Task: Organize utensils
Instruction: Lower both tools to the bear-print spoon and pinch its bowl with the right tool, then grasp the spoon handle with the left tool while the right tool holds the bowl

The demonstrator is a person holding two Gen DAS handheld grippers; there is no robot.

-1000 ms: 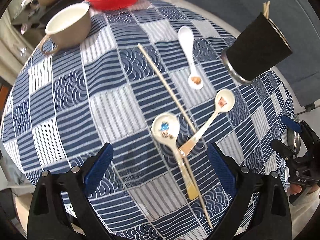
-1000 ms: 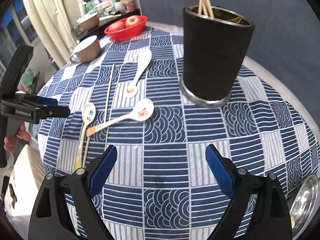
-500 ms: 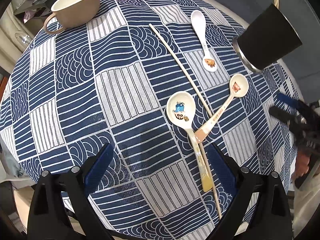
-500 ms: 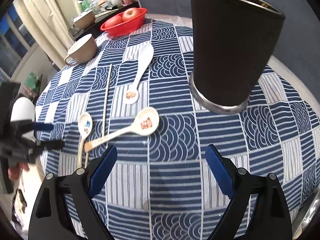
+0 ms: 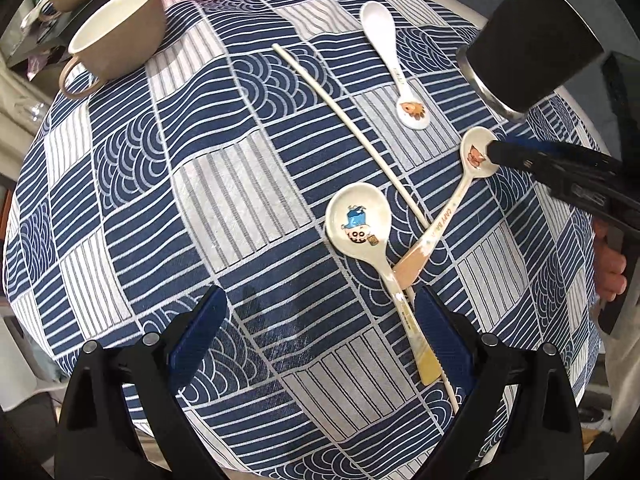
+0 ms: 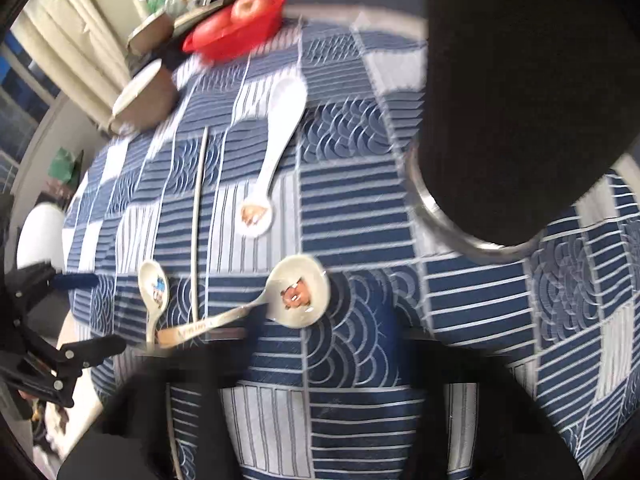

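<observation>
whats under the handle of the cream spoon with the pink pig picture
The pig spoon's handle crosses over a long pale chopstick, and its tan end rests on the blue-cartoon cream spoon's handle. The crossing points themselves are covered.

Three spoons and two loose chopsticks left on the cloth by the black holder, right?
No: only one loose chopstick lies on the cloth, as the left wrist view shows. Three spoons is right: blue-print spoon, white spoon, lettered-handle spoon, by the black holder.
</observation>
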